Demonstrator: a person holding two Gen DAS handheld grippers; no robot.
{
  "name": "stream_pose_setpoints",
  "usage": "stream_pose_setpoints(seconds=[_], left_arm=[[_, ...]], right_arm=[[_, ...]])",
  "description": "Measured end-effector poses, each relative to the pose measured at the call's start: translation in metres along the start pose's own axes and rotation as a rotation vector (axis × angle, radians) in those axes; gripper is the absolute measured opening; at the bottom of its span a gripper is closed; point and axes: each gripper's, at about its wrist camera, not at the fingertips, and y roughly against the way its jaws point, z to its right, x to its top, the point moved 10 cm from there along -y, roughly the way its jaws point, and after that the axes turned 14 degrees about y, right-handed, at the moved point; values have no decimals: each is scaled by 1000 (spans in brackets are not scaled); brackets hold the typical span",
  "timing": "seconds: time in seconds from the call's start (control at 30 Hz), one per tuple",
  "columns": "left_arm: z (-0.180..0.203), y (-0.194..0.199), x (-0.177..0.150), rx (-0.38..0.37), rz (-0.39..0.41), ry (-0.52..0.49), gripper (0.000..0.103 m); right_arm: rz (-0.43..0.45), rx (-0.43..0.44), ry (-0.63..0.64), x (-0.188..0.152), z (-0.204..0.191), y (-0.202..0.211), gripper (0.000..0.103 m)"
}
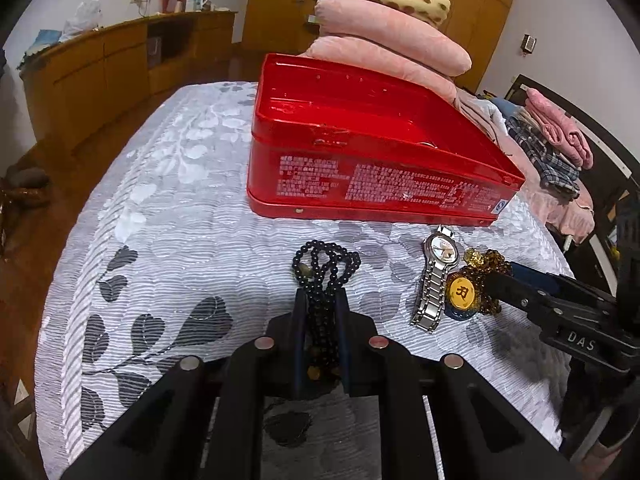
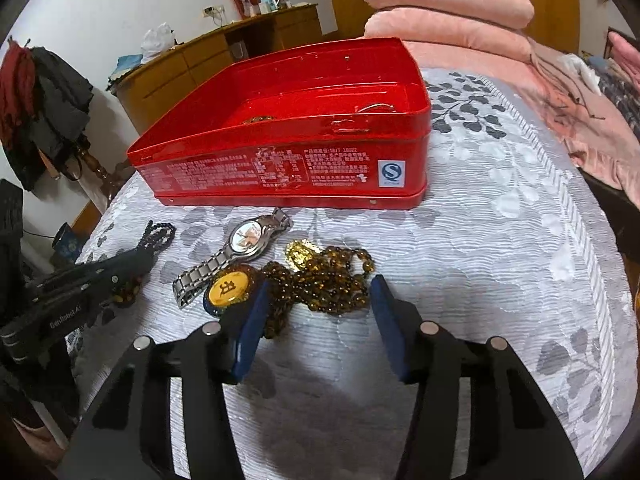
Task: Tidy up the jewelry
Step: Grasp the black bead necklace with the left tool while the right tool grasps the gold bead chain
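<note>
Two grippers work low over the grey leaf-print bedspread (image 2: 500, 240); the left gripper (image 1: 320, 300) has its jaws nearly together, pinched on the black bead strand (image 1: 324, 264), whose loops spill out ahead of the fingertips; the right gripper (image 2: 318, 294) stands part open, jaws straddling the amber bead necklace (image 2: 328, 276) without its pads pressing it; the yellow pendant (image 2: 229, 288) and silver watch (image 2: 244, 246) lie just left of its left finger; bare bedspread spreads to its right; ahead sits the open red tin (image 2: 280, 168), a ring-like piece and some beads inside.
</note>
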Motion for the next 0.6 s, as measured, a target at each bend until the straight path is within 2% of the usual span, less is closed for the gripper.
stream_pose_setpoints(seconds=[0.1, 0.13, 0.17, 0.47, 0.6], left_arm=[[0, 0, 0, -1, 0, 1, 14], [0, 0, 0, -2, 0, 1, 14], [0, 0, 0, -1, 0, 0, 14], [0, 0, 0, 1, 2, -2, 14], [-1, 0, 0, 5, 4, -5, 14]], right_arm=[[6, 12, 10, 1, -4, 2, 30], [8, 20, 11, 0, -5, 2, 17], [15, 33, 8, 0, -6, 4, 13], [37, -56, -2, -1, 15, 22, 7], [21, -66, -20, -3, 23, 22, 11]])
